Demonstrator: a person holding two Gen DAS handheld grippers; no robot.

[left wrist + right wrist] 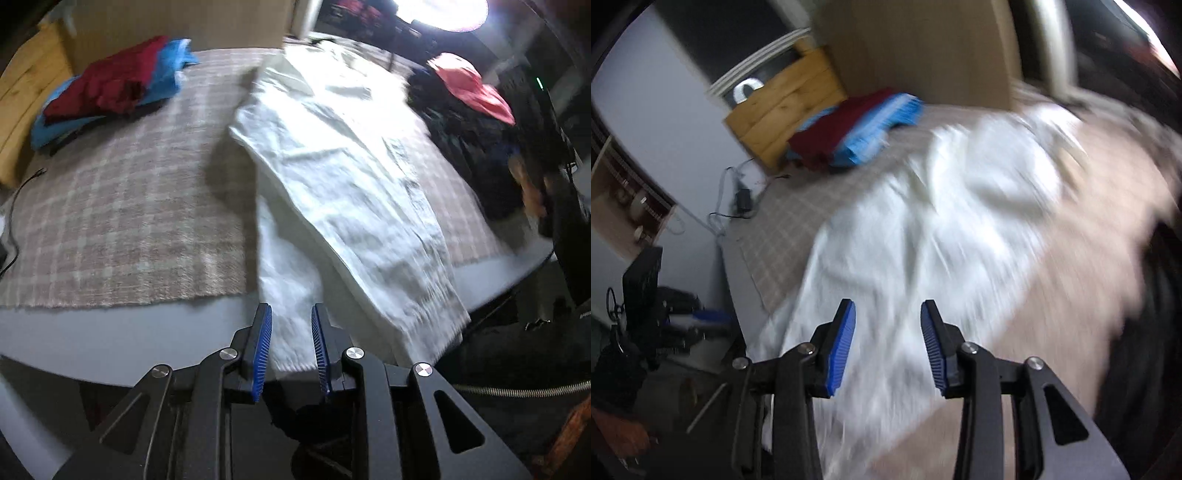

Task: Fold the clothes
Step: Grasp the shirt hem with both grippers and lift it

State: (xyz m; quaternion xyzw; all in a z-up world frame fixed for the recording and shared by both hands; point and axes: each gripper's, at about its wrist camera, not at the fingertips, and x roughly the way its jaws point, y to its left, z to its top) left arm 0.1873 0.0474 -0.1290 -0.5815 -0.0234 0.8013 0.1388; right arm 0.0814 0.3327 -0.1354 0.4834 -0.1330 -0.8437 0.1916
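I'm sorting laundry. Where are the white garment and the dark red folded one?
white garment [332,155]: left wrist view, on its flat middle.
dark red folded garment [110,85]: left wrist view, on its top layer.

wall [635,74]: pale grey, at 10 o'clock | wooden crate [783,114]: at 11, against cardboard box [923,48] at 12 | plaid cover [122,206]: spread on grey table [110,332] | bright light [443,11]: at 1 | cables [735,199]: at 9
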